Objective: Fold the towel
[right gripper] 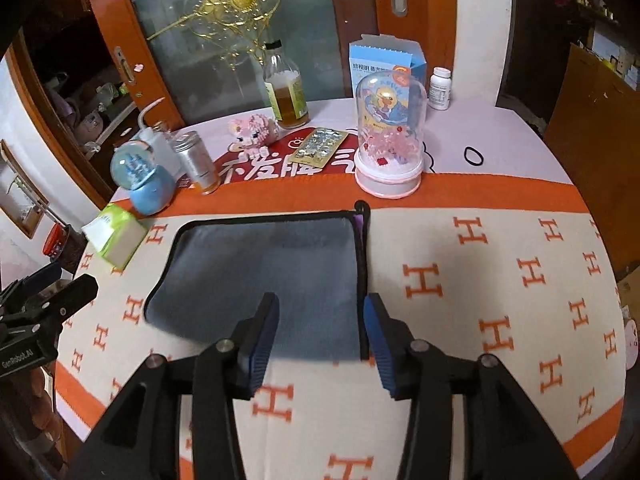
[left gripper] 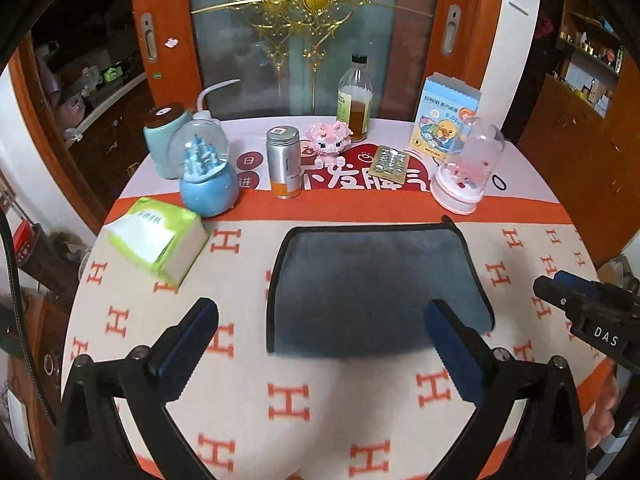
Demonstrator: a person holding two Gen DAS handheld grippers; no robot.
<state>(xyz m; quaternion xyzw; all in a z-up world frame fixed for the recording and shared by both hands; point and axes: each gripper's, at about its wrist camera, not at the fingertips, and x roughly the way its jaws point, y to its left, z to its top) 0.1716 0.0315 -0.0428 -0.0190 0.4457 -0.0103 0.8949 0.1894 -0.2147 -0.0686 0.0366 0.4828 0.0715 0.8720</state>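
A grey-blue towel [left gripper: 376, 288] with black edging lies flat in a folded rectangle on the patterned tablecloth; it also shows in the right wrist view [right gripper: 276, 276]. My left gripper [left gripper: 320, 316] is open wide and empty, above the towel's near edge. My right gripper [right gripper: 320, 308] is open and empty, hovering over the towel's near right corner. The right gripper also shows at the right edge of the left wrist view [left gripper: 584, 304]. The left gripper shows at the left edge of the right wrist view [right gripper: 48, 300].
Behind the towel stand a pink glass dome [right gripper: 390, 140], a blue snow globe [left gripper: 206, 168], a metal can [left gripper: 284, 162], a bottle [left gripper: 356, 98], a blue box [left gripper: 446, 116] and a blister pack [left gripper: 390, 164]. A tissue pack [left gripper: 156, 238] lies left. A hair tie [right gripper: 474, 156] lies right.
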